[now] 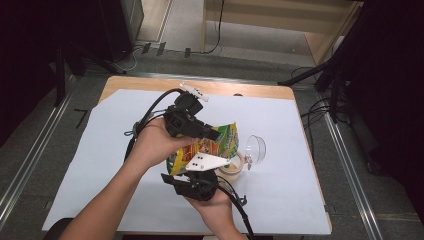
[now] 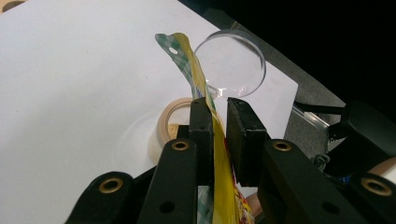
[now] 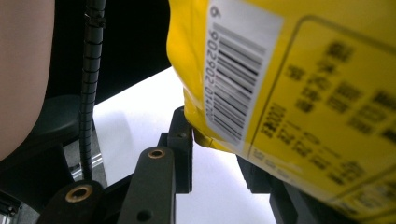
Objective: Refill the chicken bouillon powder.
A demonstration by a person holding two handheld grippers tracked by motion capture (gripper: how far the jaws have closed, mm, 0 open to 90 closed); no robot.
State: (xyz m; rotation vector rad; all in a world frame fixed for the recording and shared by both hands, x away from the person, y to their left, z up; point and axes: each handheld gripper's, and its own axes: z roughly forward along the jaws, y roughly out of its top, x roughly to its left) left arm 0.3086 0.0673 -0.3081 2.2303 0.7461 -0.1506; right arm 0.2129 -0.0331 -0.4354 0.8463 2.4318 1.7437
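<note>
The yellow printed plastic snack bag (image 1: 207, 147) is held up above the white-covered desk (image 1: 100, 165) between the two grippers. The left gripper (image 2: 219, 135) pinches the bag's upper edge: its jaws are pressed onto the thin yellow and green-checked film, which runs up past their tips to a punched hang hole. Beyond those jaws, on the desk, a small round tan cup (image 2: 175, 123) with pale crumbs in it sits just below the bag's edge, and a clear round plastic lid (image 2: 231, 63) stands tilted just beside it. The right gripper (image 3: 217, 144) holds the bag's lower corner, beside the white barcode panel; its jaws close on that folded yellow corner, one jaw partly hidden behind the bag.
</note>
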